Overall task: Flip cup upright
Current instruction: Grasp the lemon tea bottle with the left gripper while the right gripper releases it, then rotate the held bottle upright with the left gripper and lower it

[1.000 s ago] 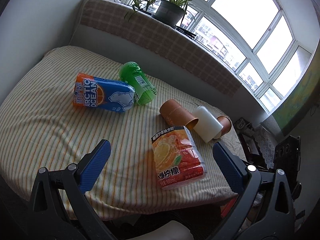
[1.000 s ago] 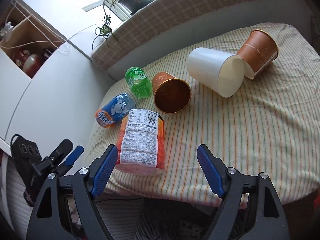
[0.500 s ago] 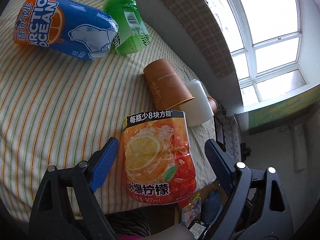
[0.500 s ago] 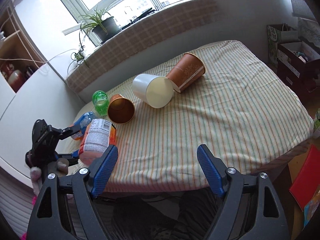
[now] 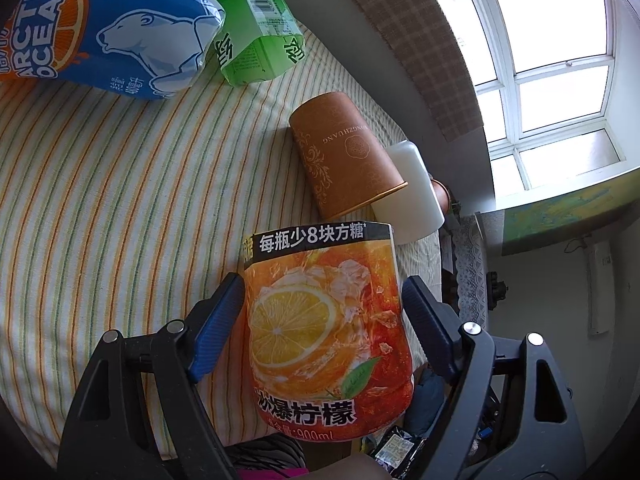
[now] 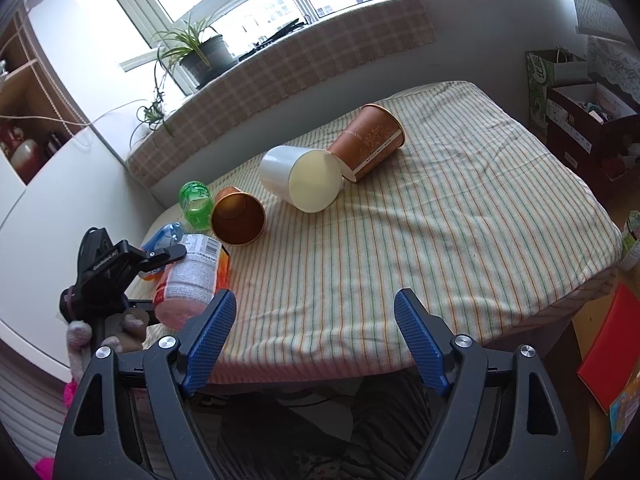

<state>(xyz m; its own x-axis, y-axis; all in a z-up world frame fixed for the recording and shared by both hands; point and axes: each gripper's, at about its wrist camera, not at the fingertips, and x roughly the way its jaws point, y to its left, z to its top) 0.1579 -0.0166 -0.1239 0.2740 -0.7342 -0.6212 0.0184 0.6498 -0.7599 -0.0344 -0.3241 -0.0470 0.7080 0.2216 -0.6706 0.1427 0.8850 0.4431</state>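
Five containers lie on their sides on a striped cloth table (image 6: pixel 440 240). The orange lemon-tea cup (image 5: pixel 324 312) lies between the blue fingers of my left gripper (image 5: pixel 324 320), which straddle it with small gaps on both sides. It also shows in the right wrist view (image 6: pixel 192 276) with the left gripper (image 6: pixel 120 264) at it. A brown cup (image 5: pixel 344 160) (image 6: pixel 238 216), a white cup (image 6: pixel 304 180) and a second brown cup (image 6: pixel 368 140) lie further on. My right gripper (image 6: pixel 314 336) is open and empty at the table's near edge.
A blue Arctic Ocean cup (image 5: pixel 116 28) and a green cup (image 5: pixel 256 28) lie at the far left. A potted plant (image 6: pixel 204 56) stands on the window ledge. Boxes and bags (image 6: pixel 580 120) stand on the floor to the right.
My left gripper has moved down and forward around the lemon-tea cup, and its fingers have narrowed. My right gripper has pulled back from the table, with a wider view.
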